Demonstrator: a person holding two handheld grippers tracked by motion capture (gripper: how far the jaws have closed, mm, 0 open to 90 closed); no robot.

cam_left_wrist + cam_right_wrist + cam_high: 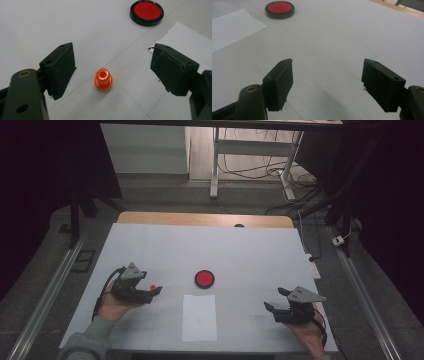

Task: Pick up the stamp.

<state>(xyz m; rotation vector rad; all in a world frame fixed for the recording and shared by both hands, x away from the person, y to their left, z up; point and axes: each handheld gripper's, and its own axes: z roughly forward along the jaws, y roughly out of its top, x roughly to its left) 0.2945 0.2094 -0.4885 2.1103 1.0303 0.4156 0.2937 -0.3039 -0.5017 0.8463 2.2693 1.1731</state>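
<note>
The small orange stamp [103,79] stands upright on the table [165,245] between the wide-open jaws of the left hand-held gripper [112,70], touching neither. It looks light, stiff and easily tipped; squeezing its narrow neck should hold best. The right hand-held gripper [327,80] rests open and empty near the paper sheet [199,317]

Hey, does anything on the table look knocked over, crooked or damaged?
Nothing stands out. The small orange plastic stopper stands upright between the open left gripper, the round red pad in its black case lies flat, and the white paper sheet lies square.
</note>
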